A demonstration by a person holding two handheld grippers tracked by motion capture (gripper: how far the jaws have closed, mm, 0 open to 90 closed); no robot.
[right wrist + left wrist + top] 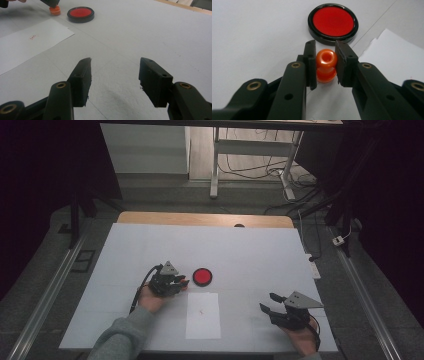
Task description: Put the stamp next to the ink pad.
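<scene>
My left gripper point(182, 282) is shut on a small orange stamp point(326, 65), its pads pressing the knob from both sides. The stamp's base rests on or just above the white table, just left of a round red ink pad point(202, 276) in a black case point(333, 21). A white sheet of paper point(203, 316) lies in front of the pad and carries a faint red mark point(201, 310). My right gripper point(267, 302) rests low at the front right, open, with nothing between its jaws point(115, 72). From there the stamp point(54, 10) and pad point(80, 13) sit far off at the upper left.
The white table top point(250, 250) ends in a wooden strip point(200, 219) at the far side. A power strip point(313, 265) lies off the right edge. Desk legs and cables point(250, 170) stand on the floor beyond.
</scene>
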